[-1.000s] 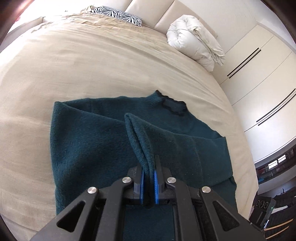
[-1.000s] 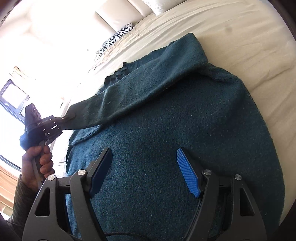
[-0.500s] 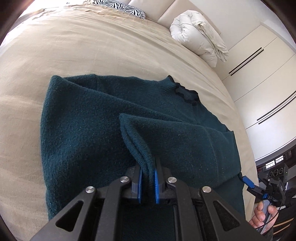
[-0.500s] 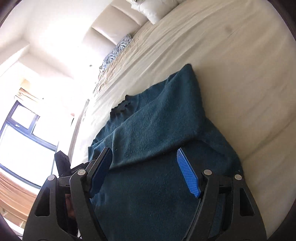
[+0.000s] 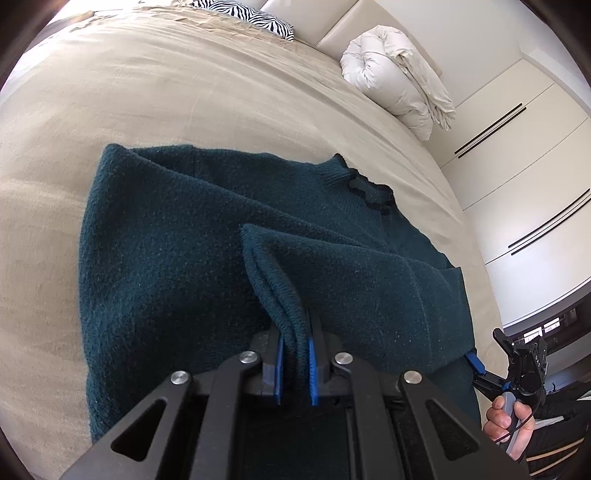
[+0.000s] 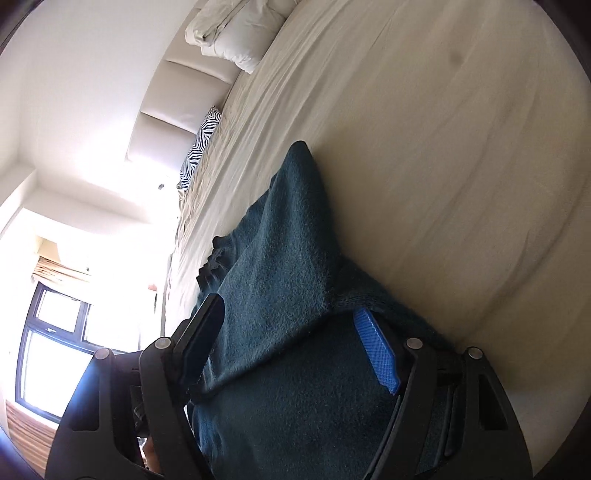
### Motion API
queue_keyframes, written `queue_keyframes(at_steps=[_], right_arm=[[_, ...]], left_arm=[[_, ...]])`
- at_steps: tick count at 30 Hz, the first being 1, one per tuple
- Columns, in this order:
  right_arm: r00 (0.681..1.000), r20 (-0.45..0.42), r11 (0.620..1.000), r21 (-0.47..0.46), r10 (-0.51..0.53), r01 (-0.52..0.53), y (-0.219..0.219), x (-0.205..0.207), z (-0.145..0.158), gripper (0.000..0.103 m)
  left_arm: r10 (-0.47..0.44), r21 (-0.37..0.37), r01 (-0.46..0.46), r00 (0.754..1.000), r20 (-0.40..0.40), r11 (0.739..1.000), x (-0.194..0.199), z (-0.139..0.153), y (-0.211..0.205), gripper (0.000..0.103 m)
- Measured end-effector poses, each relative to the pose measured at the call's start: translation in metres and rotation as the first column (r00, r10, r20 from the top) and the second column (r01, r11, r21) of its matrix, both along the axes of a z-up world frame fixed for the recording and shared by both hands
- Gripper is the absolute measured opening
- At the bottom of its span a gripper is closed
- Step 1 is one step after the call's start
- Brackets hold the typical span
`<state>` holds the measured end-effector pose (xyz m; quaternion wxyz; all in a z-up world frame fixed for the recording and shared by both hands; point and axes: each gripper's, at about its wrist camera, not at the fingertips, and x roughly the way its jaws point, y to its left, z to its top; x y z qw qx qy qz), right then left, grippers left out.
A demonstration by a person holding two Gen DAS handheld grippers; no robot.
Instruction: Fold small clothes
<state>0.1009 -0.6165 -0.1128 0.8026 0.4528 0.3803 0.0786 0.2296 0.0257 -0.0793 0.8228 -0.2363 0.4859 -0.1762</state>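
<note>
A dark teal knit sweater [image 5: 177,258] lies on the beige bed [image 5: 166,96], its black-trimmed collar [image 5: 365,188] toward the headboard. My left gripper [image 5: 294,363] is shut on the sleeve cuff [image 5: 284,302] and holds the sleeve laid across the sweater's body. My right gripper [image 6: 291,350] is open, low over the sweater [image 6: 280,266], with the fabric between its blue pads [image 6: 373,350]. It also shows in the left wrist view [image 5: 491,373] at the sweater's right edge, held by a hand.
A rolled white duvet [image 5: 395,77] and a zebra-print pillow [image 5: 243,16] lie by the padded headboard. White wardrobe doors [image 5: 524,155] stand to the right of the bed. A bright window [image 6: 51,339] is on the left in the right wrist view.
My left gripper has carried the sleeve further across the sweater. My right gripper has tilted and dropped toward the sweater's right edge, still open.
</note>
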Motion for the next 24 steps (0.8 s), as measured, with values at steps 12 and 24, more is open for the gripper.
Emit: queue_keyframes(at_steps=[12,24], right_arm=[[0.982,0.054,0.979,0.09,0.179,-0.184,0.005,0.014,0.036,0.074],[0.988,0.003,0.969,0.191,0.156,-0.154,-0.008,0.134,-0.008,0.072]], left_arm=[[-0.008,-0.01,0.008,1.0,0.023,1.0,0.0,-0.008,0.0,0.012],[-0.024,-0.139,0.031,0.998,0.054,0.99,0.003,-0.027,0.018,0.013]])
